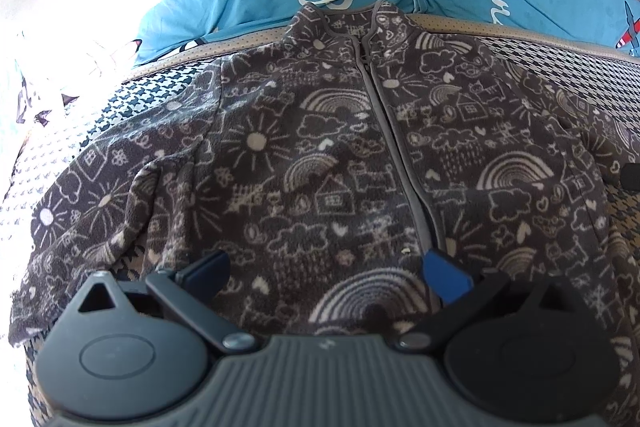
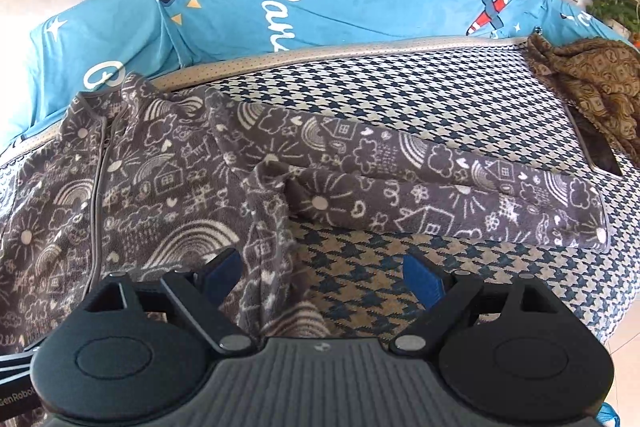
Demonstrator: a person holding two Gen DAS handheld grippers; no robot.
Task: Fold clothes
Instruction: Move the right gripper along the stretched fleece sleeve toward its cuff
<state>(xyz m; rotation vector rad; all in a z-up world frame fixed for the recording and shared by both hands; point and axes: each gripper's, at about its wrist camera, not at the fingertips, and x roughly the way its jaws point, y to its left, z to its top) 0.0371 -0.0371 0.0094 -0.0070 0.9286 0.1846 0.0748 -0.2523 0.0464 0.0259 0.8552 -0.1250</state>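
My right gripper [image 2: 320,279] and left gripper [image 1: 326,273], both spread and empty, hover over the fleece jacket [image 1: 340,155] lying flat on the bed [image 2: 460,99], where a shallow pinch risks bunching its outstretched sleeve [image 2: 440,187].

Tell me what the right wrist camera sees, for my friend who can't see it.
A grey fleece jacket with white doodles lies zipped on a houndstooth cushion, one sleeve stretched out to the right. The right gripper hangs open over the jacket's edge, holding nothing. A blue printed blanket lies behind.
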